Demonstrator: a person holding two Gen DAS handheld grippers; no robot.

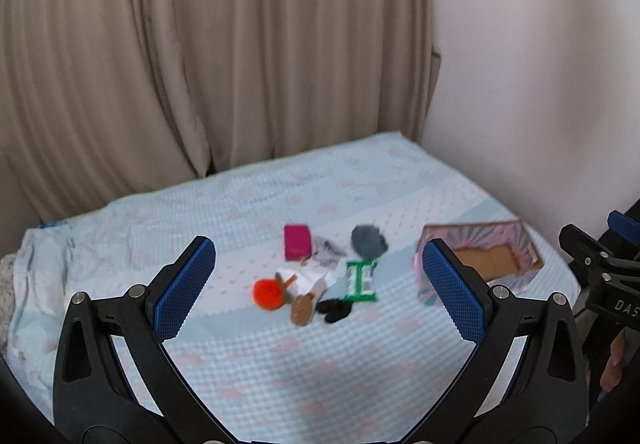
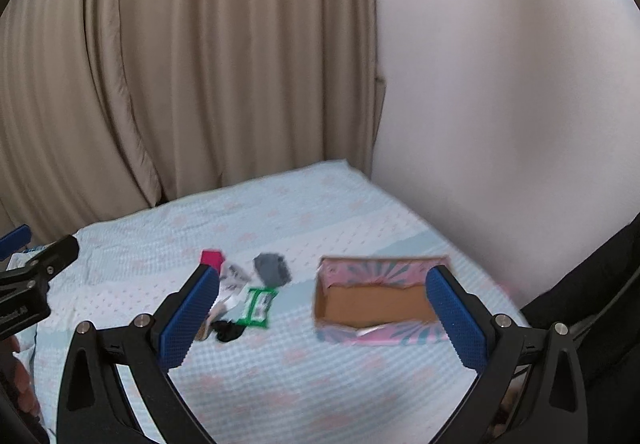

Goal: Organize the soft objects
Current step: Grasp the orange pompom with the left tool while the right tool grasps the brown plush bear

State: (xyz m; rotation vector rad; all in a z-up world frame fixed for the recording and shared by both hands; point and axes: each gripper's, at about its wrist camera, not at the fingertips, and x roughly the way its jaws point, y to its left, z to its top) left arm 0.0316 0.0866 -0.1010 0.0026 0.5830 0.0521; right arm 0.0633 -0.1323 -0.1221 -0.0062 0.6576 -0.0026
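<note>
Beige pleated curtains [image 1: 200, 64] and a pale wall back a bed covered in a light-blue dotted bedspread with faint pink flowers [image 1: 280, 364], which serves as the work surface.

Straight ahead of the left gripper [image 1: 316, 288], between its blue-padded fingers and well beyond their tips, lies a loose cluster of soft things: a fuzzy orange pom-pom [image 1: 267, 294], a magenta rectangular pouch [image 1: 297, 242], a dark grey knitted bundle [image 1: 369, 241], a green-and-white fabric piece [image 1: 361, 282], a small black cloth lump [image 1: 335, 311], a tan oval piece [image 1: 303, 310] and a crumpled white-and-grey cloth [image 1: 326, 252]. The left gripper's jaws are spread wide and hold nothing.

The right gripper [image 2: 320, 318] is likewise spread and empty. Ahead of it, between its fingers, sits an open pink-and-teal patterned cardboard box [image 2: 344, 334] with a bare brown floor, its long axis running across the gripper's line of sight. The cluster lies off to this gripper's left, partly hidden behind its left finger.

Judging from this, the left gripper is better aligned with the pile, the right with the box. Nothing appears to be in the box yet, so sorting looks barely begun. Blur hides finer detail.
</note>
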